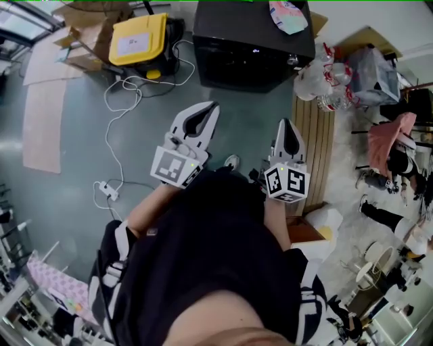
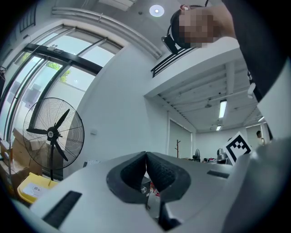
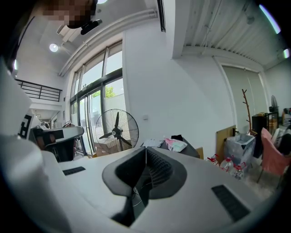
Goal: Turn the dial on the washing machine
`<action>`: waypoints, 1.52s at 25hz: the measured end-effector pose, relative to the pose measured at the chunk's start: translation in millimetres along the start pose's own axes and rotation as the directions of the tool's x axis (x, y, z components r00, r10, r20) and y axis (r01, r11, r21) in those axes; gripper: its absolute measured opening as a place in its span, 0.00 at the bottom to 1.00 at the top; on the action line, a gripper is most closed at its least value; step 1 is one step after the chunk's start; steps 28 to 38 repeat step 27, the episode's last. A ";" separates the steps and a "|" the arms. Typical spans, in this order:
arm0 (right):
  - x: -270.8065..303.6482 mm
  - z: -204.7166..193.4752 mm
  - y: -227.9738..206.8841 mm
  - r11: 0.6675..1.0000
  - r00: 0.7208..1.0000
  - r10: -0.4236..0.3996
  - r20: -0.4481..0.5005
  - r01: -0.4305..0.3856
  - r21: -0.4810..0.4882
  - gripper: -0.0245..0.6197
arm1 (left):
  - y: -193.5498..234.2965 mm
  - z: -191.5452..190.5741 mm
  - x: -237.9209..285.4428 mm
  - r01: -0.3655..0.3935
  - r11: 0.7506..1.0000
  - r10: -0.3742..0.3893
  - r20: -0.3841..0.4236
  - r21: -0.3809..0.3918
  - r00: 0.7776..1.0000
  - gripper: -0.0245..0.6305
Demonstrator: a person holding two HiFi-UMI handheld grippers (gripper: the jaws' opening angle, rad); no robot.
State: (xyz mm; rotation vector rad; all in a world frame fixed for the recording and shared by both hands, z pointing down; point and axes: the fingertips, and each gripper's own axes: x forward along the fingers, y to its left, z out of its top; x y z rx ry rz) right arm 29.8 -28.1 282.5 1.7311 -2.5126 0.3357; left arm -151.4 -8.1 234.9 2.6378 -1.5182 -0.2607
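Note:
The washing machine [image 1: 254, 40] is a dark box on the floor at the top middle of the head view, with a pale cloth [image 1: 287, 15] lying on its top. A small silvery knob [image 1: 291, 60] shows at its right front corner. Both grippers are held out in front of the person, short of the machine and apart from it. My left gripper [image 1: 214, 105] is shut with nothing between its pads, whose tips meet in the left gripper view [image 2: 146, 154]. My right gripper [image 1: 287, 122] is shut and empty too. The right gripper view shows the machine [image 3: 188, 150] beyond the closed jaws.
A yellow case [image 1: 139, 39] and cardboard lie left of the machine. A white cable [image 1: 118, 101] runs over the floor to a power strip [image 1: 108, 191]. A wooden panel [image 1: 316, 135] and several water bottles [image 1: 319, 84] are on the right. A standing fan [image 3: 116, 129] is by the windows.

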 end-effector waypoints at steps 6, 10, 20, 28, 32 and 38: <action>4.5 3.2 -5.8 1.000 1.000 -0.017 -0.010 0.017 -0.015 0.08 | 0.8 -0.9 6.4 0.002 1.000 -0.002 -0.003 -0.005 1.000 0.07; 7.8 4.4 -6.6 1.000 1.000 -0.014 -0.007 0.014 -0.024 0.08 | 1.3 1.0 9.4 0.006 1.000 -0.006 0.004 -0.004 1.000 0.07; 9.7 6.3 -12.8 1.000 1.000 -0.011 -0.007 0.010 -0.028 0.08 | -4.0 -1.5 13.8 0.005 1.000 -0.005 -0.004 0.005 1.000 0.07; 6.4 3.2 -16.0 1.000 1.000 0.000 -0.004 0.000 -0.030 0.08 | -9.7 -4.7 13.7 -0.002 1.000 0.002 0.002 0.002 1.000 0.07; 6.4 3.2 -16.0 1.000 1.000 0.000 -0.004 0.000 -0.030 0.08 | -9.7 -4.7 13.7 -0.002 1.000 0.002 0.002 0.002 1.000 0.07; 6.4 3.2 -16.0 1.000 1.000 0.000 -0.004 0.000 -0.030 0.08 | -9.7 -4.7 13.7 -0.002 1.000 0.002 0.002 0.002 1.000 0.07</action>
